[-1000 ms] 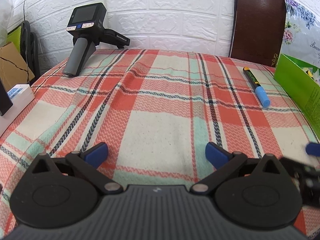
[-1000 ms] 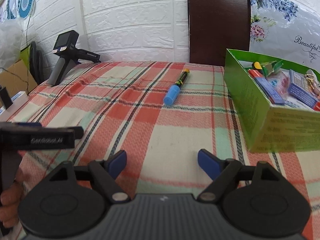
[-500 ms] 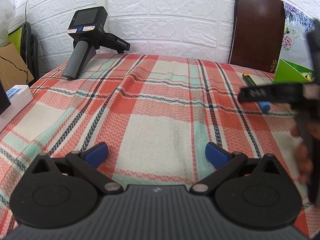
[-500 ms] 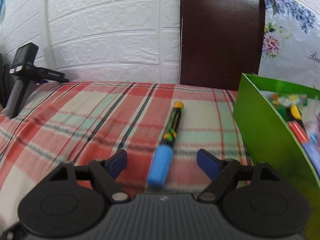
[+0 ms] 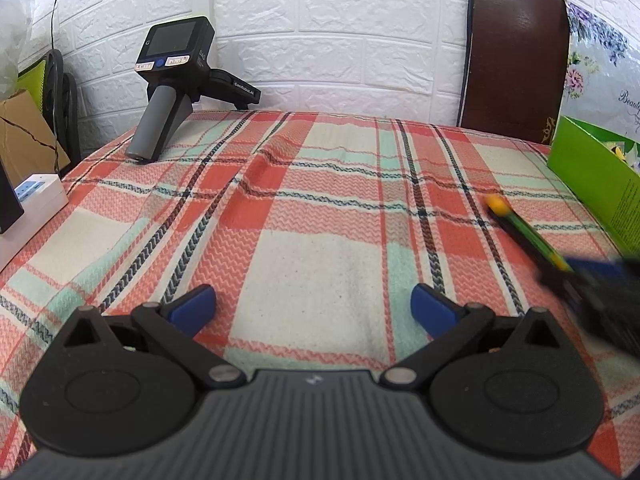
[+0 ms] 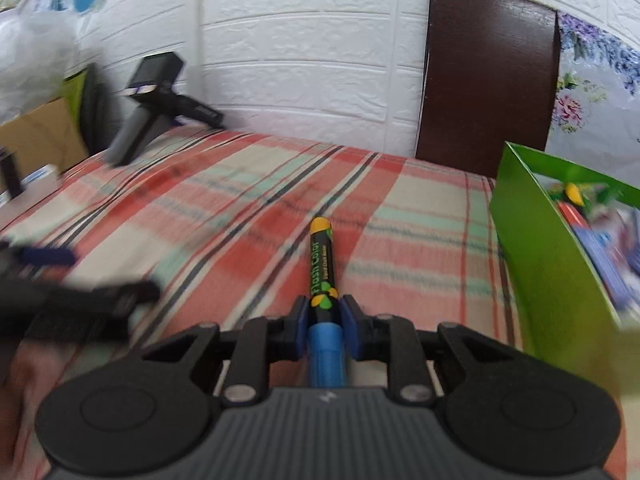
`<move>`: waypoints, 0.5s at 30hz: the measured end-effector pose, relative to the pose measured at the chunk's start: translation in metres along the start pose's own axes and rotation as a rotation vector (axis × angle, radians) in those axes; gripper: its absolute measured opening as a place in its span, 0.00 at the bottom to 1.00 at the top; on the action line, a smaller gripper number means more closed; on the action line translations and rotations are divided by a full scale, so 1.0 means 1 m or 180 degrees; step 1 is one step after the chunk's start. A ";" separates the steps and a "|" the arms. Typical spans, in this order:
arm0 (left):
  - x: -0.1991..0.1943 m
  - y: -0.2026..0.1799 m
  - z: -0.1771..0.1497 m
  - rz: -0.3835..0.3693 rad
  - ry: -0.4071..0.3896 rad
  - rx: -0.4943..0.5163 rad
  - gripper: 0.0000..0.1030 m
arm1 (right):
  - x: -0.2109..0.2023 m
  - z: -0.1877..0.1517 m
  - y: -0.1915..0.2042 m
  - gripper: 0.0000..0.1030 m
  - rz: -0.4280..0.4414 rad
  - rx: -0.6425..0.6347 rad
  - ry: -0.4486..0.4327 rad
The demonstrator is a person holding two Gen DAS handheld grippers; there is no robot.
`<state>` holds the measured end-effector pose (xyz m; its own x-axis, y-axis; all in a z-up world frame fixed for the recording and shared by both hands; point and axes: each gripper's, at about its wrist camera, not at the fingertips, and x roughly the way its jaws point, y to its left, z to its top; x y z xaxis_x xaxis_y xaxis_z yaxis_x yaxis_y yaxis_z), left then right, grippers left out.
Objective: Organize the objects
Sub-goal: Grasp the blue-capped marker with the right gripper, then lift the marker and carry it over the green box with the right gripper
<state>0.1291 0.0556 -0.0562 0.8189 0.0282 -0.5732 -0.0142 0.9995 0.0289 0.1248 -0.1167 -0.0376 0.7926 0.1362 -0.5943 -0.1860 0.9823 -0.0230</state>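
Woven plaid cloth (image 5: 320, 216) on desk, rough, matt. Marker (image 6: 323, 268) glossy plastic. Green box (image 6: 532, 240) smooth card. Chair back (image 5: 516, 60) glossy dark wood.

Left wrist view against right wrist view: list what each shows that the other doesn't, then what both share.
Only the left wrist view: the left gripper, open over bare cloth, and a white power strip. Only the right wrist view: the right gripper shut on the marker, and items inside the green box. Both: marker, green box, plaid tablecloth, spare gripper, brown chair back.
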 end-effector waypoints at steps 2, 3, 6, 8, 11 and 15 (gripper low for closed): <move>-0.001 -0.001 0.000 0.0021 -0.0001 0.0021 1.00 | -0.027 -0.019 -0.002 0.19 0.0033 -0.0068 -0.0020; -0.001 -0.001 0.000 0.0029 0.0000 0.0030 1.00 | -0.041 -0.029 -0.004 0.19 0.0026 -0.0088 -0.0031; -0.001 -0.002 -0.001 0.0044 0.0008 0.0036 1.00 | -0.078 -0.053 -0.011 0.19 -0.0033 -0.0011 -0.0063; -0.002 -0.003 0.000 0.0069 0.0041 0.0049 1.00 | -0.092 -0.063 -0.015 0.19 -0.0070 0.0068 -0.0070; -0.009 -0.008 0.003 0.0108 0.0191 0.0016 1.00 | -0.102 -0.067 -0.018 0.22 -0.0118 0.0109 -0.0058; -0.036 -0.025 0.002 -0.0318 0.0458 -0.0109 1.00 | -0.112 -0.074 -0.018 0.39 -0.0151 0.0056 -0.0060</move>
<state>0.1010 0.0300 -0.0346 0.7266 -0.0720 -0.6833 0.0416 0.9973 -0.0608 -0.0033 -0.1588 -0.0302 0.8111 0.0915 -0.5777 -0.1377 0.9898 -0.0366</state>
